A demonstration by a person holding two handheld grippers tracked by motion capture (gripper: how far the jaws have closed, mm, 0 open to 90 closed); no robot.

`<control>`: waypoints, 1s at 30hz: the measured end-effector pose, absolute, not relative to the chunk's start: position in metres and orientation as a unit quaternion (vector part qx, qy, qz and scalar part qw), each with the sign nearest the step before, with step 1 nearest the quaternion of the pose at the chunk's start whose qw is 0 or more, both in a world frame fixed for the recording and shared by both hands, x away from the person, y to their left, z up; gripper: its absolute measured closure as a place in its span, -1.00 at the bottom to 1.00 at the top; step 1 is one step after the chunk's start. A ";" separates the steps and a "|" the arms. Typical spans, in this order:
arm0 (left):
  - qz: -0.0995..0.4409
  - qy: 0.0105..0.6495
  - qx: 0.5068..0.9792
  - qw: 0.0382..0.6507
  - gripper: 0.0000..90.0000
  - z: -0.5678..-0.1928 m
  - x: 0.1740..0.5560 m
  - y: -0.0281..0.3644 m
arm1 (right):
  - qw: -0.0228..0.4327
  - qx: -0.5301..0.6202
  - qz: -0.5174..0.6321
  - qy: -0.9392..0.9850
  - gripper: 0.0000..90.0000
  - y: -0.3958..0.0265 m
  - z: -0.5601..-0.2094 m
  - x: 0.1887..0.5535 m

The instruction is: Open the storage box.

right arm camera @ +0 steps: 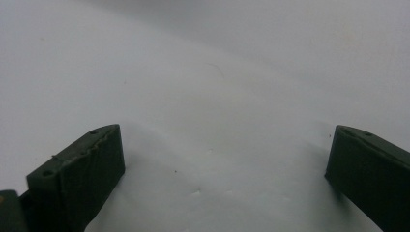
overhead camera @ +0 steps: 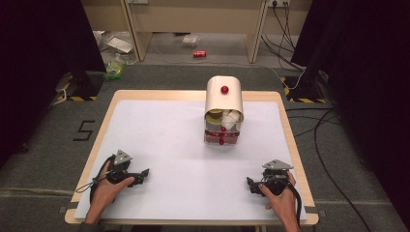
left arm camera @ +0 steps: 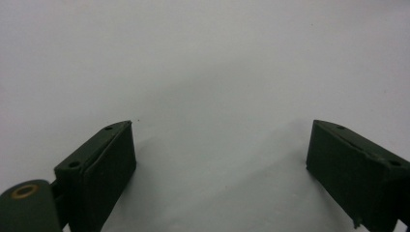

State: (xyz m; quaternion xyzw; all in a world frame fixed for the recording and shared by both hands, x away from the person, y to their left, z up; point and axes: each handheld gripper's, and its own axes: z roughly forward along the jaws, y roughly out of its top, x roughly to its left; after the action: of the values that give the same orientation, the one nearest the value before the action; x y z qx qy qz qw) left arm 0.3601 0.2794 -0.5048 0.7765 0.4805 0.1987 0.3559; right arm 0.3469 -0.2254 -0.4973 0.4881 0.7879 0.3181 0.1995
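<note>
Both tongs, left [overhead camera: 143,172] and right [overhead camera: 250,183], gape empty near the table's [overhead camera: 159,130] front edge; a cabinet [overhead camera: 224,111] stands well ahead.

A small cream box [overhead camera: 224,110] with a rounded roll-top lid and a red knob [overhead camera: 225,90] stands just above the middle of the frame, on the far half of the white counter [overhead camera: 159,140]. Its open front shows white and yellow cups [overhead camera: 223,117] above red-trimmed drawers [overhead camera: 222,137].
</note>
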 end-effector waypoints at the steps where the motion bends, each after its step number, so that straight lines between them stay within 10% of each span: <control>1: 0.199 0.481 0.776 0.356 -0.79 -0.505 0.360 0.279 | 0.200 0.488 0.318 0.788 -0.99 -0.225 -0.497 0.347; 4: 0.198 0.481 0.776 0.356 -0.79 -0.505 0.360 0.279 | 0.201 0.487 0.320 0.787 -0.94 -0.226 -0.497 0.346; 7: 0.199 0.481 0.776 0.356 -0.79 -0.505 0.360 0.279 | 0.208 0.477 0.338 0.785 -0.47 -0.227 -0.494 0.345; 9: 0.199 0.480 0.777 0.356 -0.79 -0.505 0.360 0.279 | 0.215 0.477 0.342 0.781 -0.72 -0.226 -0.493 0.345; 30: 0.200 0.480 0.777 0.355 -0.79 -0.505 0.360 0.279 | 0.234 0.413 0.428 0.769 -0.64 -0.187 -0.446 0.341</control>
State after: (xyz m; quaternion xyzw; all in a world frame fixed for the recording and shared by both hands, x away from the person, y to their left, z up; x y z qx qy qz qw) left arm 0.3600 0.2792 -0.5048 0.7769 0.4800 0.1996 0.3552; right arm 0.3408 -0.1870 -0.4459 0.4125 0.7694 0.4279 0.2340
